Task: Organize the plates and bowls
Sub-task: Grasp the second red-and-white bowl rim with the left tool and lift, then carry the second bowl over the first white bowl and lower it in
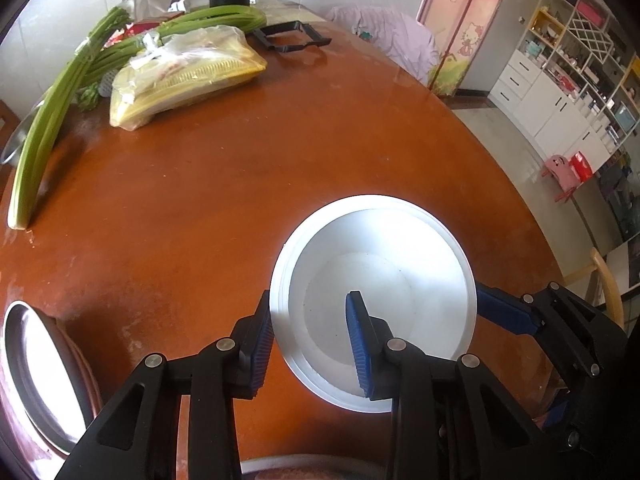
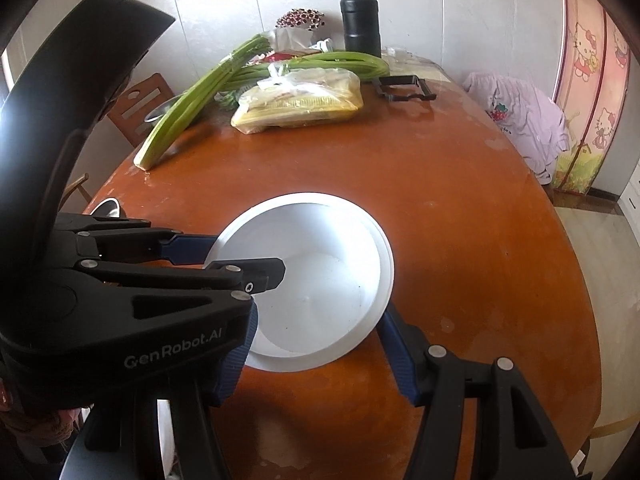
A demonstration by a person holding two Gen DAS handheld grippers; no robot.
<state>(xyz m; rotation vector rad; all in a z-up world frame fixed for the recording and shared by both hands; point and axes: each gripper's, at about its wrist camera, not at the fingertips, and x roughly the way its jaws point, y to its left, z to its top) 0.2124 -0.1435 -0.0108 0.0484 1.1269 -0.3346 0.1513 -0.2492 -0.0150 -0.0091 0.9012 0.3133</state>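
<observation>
Bowls are being gathered near the table's front edge, and the white bowl (image 1: 384,280) is sitting on the orange-brown table (image 1: 240,200), nested on what looks like a second white rim showing just outside its own. The near-left wall of that bowl is being straddled by the left gripper (image 1: 310,344), one blue ribbed pad outside the rim and one inside; the jaws are narrow, though whether the pads are actually being pressed on the wall cannot be told from either view. The right gripper (image 2: 316,354) is being held at the opposite side, its jaws partly apart with the bowl's rim (image 2: 340,344) lying between them, and contact cannot be told. The step in hand is judged to be the taking of this bowl for stacking or shifting. A firm pinch on a thin, smooth, glossy wall is being called for next, then a level lift, since slipping is a risk. A steel plate (image 1: 44,376), shiny and shallow, is being left at the table's left edge.
</observation>
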